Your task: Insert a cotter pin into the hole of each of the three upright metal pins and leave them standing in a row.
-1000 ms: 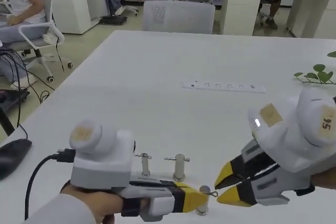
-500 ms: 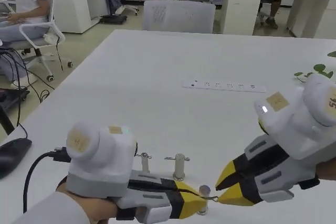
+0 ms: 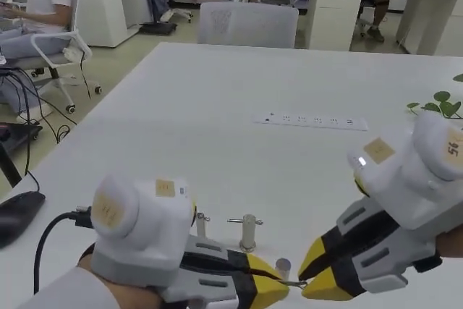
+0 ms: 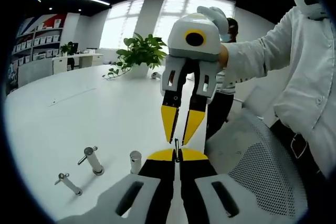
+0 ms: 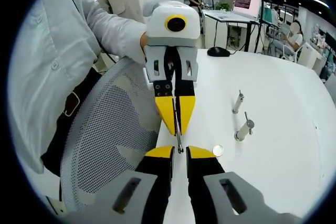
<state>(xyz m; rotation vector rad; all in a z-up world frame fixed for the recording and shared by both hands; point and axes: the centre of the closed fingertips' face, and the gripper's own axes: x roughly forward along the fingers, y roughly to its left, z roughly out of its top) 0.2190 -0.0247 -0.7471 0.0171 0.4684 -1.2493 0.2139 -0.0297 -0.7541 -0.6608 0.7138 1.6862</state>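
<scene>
Three metal pins stand upright in a row on the white table (image 3: 239,85). Two of them (image 3: 201,225) (image 3: 249,230) carry a cotter pin through the top. The third pin (image 3: 283,265), short and bare, stands nearest my grippers. My left gripper (image 3: 283,288) is shut on a loose cotter pin (image 4: 177,146), which pokes out past its yellow tips. My right gripper (image 3: 308,284) faces it tip to tip, jaws a little apart, with the cotter pin's free end (image 5: 179,148) at its fingertips. The same three pins (image 4: 135,161) (image 4: 94,160) (image 4: 67,183) appear left of the left gripper's jaws.
A white power strip (image 3: 310,120) lies mid-table and a green plant (image 3: 438,103) sits at the right edge. A black cable (image 3: 51,240) trails off the left gripper. A mesh office chair (image 5: 105,145) is close behind the near table edge. People sit at desks beyond.
Both grippers have sunk slightly toward the near table edge, still tip to tip with the cotter pin between them. The right gripper has closed in a little on the pin's end.
</scene>
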